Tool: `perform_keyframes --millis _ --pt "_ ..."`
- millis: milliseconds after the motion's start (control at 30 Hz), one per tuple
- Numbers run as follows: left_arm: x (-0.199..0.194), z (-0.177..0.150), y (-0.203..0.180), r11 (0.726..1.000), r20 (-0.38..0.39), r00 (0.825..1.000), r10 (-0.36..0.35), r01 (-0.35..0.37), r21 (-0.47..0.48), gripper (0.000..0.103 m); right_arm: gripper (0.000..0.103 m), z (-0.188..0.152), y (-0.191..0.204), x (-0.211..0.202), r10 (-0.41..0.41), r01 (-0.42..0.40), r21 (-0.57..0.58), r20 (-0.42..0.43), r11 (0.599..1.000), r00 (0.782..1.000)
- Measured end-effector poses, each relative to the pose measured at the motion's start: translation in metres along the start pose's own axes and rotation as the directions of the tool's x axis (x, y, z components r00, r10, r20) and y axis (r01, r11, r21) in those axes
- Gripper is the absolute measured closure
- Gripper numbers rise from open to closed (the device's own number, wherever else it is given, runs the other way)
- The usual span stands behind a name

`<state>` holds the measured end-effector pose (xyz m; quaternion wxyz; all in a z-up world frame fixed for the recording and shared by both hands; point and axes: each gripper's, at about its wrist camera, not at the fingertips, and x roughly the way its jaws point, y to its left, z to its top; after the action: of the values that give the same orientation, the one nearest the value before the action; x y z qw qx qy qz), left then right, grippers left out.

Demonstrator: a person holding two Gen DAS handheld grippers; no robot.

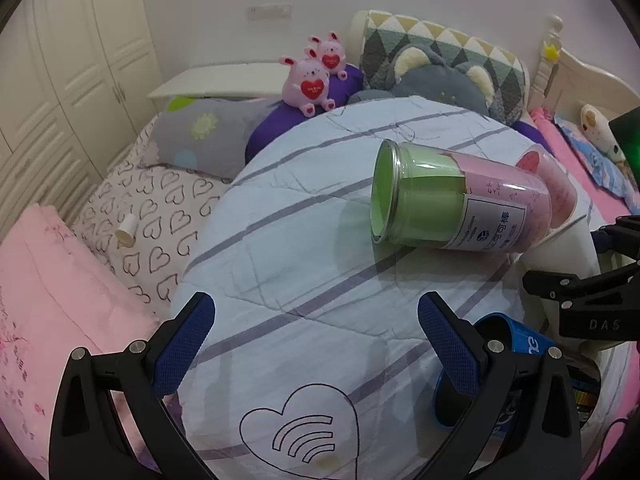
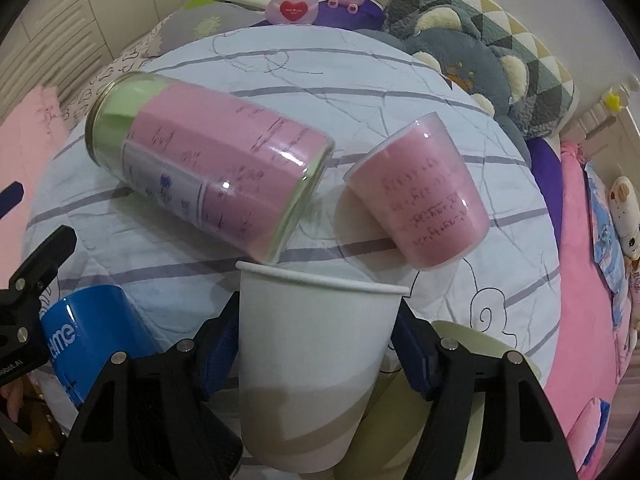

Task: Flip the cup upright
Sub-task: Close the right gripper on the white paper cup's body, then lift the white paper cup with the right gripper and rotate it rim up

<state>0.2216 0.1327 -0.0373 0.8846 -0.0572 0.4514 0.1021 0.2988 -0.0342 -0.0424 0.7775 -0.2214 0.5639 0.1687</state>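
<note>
My right gripper (image 2: 316, 344) is shut on a white paper cup (image 2: 312, 360), held with its rim up at the near edge of a round quilt-covered surface (image 2: 400, 92). The cup also shows in the left wrist view (image 1: 568, 252) at the right. A glass jar with a pink and green lining (image 2: 208, 168) lies on its side just beyond it; in the left wrist view the jar (image 1: 452, 200) shows its open mouth. A pink-lined plastic cup (image 2: 420, 192) lies tilted to the right of the jar. My left gripper (image 1: 316, 332) is open and empty above the quilt.
A blue cup (image 2: 96, 336) lies at the near left; in the left wrist view it (image 1: 512, 344) sits behind my right finger. Two pink bunny toys (image 2: 292, 0), pillows and a grey plush (image 2: 472, 56) line the far side of the bed. Pink bedding (image 1: 52, 300) lies left.
</note>
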Motion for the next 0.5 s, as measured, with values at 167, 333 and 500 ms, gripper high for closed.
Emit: perform_keyframes --millis 167,333,500 --pt "0.000 0.001 0.002 1.000 -0.001 1.000 0.004 -0.004 -0.010 0.000 0.034 0.006 -0.002 -0.002 -0.027 0.027 0.007 0.005 1.000 1.000" --pt "-0.005 0.001 0.001 1.000 0.012 1.000 0.004 -0.004 -0.001 0.000 0.034 0.006 -0.002 -0.007 0.001 -0.002 0.020 0.013 1.000 1.000" --pt "-0.013 0.004 0.004 1.000 0.028 1.000 0.003 -0.002 -0.015 0.000 0.034 0.004 -0.003 -0.019 0.003 -0.004 0.024 0.043 1.000 0.999"
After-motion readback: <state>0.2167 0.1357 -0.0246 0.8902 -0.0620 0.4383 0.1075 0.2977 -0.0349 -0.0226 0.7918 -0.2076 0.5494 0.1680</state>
